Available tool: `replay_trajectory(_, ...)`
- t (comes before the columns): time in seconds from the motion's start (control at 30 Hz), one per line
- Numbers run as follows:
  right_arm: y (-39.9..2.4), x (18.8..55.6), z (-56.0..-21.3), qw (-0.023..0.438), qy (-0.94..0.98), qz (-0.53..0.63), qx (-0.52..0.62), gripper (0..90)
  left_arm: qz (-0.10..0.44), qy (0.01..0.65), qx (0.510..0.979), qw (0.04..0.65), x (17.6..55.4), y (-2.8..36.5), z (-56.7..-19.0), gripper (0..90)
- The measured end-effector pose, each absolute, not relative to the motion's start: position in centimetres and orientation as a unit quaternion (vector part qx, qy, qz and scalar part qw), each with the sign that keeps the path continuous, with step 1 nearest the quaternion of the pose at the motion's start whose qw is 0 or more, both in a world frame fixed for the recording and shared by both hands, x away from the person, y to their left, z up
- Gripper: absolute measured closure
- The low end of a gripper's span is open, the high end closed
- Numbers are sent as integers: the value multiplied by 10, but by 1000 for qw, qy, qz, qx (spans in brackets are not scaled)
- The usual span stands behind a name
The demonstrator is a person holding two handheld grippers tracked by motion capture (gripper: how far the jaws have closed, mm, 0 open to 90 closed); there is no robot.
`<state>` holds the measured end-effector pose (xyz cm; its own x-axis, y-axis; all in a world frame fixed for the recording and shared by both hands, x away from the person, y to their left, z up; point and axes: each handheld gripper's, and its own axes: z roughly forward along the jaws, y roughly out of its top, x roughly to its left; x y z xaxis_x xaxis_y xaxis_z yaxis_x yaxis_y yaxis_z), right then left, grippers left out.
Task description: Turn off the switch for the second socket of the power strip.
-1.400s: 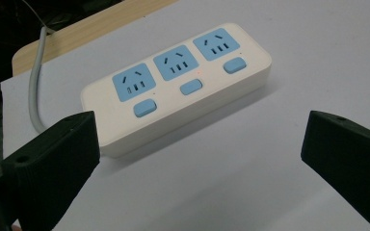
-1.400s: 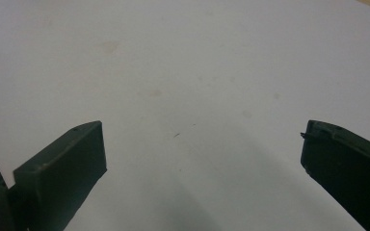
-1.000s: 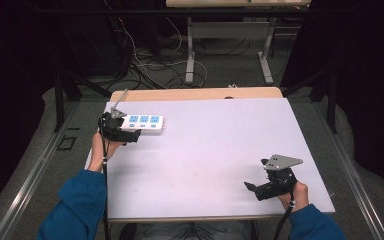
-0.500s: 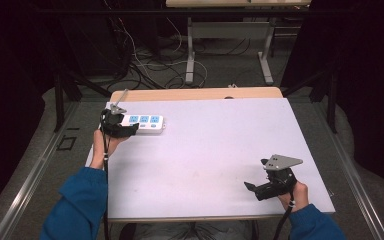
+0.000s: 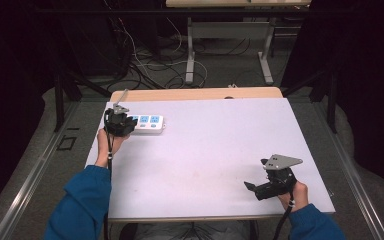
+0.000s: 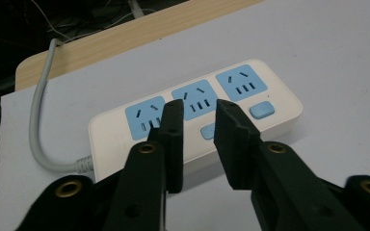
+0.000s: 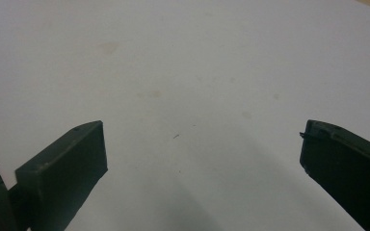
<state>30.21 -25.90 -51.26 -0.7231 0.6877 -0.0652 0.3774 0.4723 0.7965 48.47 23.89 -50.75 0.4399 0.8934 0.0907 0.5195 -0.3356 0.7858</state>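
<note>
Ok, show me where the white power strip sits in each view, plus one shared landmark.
High view: power strip at the table's far left, at the left gripper.
Left gripper view: power strip centre, just beyond the jaws.
Right gripper view: not in it.
Shared landmark: its grey cable.

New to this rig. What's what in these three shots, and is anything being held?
No robot: a person holds a two-jaw claw in each hand. The high view looks down on the table; the other two come from cameras riding on each claw. A white power strip with blue sockets lies at the far left. The left claw is over it; its jaws have just been closing and now stand narrow above the strip's top, gripping nothing. The right claw hangs wide open over bare table.
</note>
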Motion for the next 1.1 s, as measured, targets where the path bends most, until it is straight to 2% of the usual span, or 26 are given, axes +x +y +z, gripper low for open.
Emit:
replay_trajectory(0.03, -259, 302, -513, 196, 835, 403, 320, 21, 263, 458, 773, 351, 485, 239, -507, 819)
replay_trajectory(0.2, -259, 302, -513, 196, 836, 403, 315, 21, 261, 459, 770, 360, 489, 240, -512, 893)
replay_trajectory(1.1, -259, 303, -514, 191, 836, 404, 319, 22, 249, 444, 788, 346, 509, 228, -538, 900)
